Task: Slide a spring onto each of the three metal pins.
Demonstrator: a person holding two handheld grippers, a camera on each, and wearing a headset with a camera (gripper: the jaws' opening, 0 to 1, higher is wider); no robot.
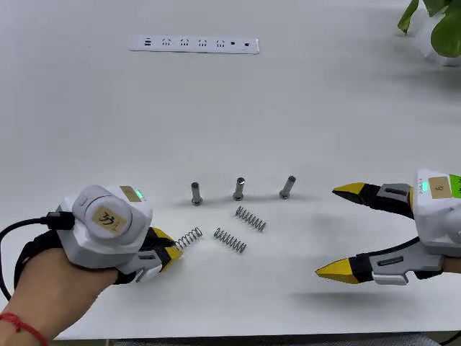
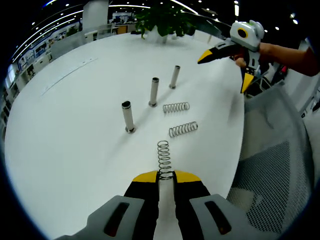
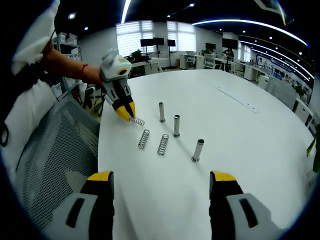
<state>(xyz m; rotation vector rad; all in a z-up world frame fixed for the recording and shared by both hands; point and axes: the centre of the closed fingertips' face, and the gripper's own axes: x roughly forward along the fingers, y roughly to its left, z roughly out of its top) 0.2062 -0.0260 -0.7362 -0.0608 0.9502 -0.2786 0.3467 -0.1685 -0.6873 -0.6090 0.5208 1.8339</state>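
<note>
From where I stand, the person's left hand [image 1: 50,285] comes in from seven o'clock, knuckles up, a red cord [image 1: 18,326] round the wrist and a black cable [image 1: 14,234] looping off the back of the tool. The left gripper [image 1: 171,250] lies low over the white table [image 1: 108,144] and points toward two o'clock. Its yellow-tipped jaws are pinched nearly together on the close end of the held spring [image 1: 189,237]. In the left gripper view that coil runs straight out toward twelve o'clock from the tips, its free end aimed at the gap beside the left pin [image 2: 128,116].

The right gripper [image 1: 328,231] reaches in from three o'clock, level and pointing toward nine o'clock. It is rolled so one jaw sits above the other, and the jaws are spread wide. It casts a soft shadow on the table beneath and stands well apart from the parts.

Three pins stand upright in a row at the middle of the head view: the left pin, the middle pin [image 1: 239,189] and the right pin [image 1: 287,187]. Each one is bare. Just toward six o'clock of them lie the middle spring [image 1: 230,240] and the far spring [image 1: 250,218], flat on the table, near each other but not touching.

A white power strip [image 1: 194,44] lies at twelve o'clock, and green leaves [image 1: 439,21] show at one o'clock.
</note>
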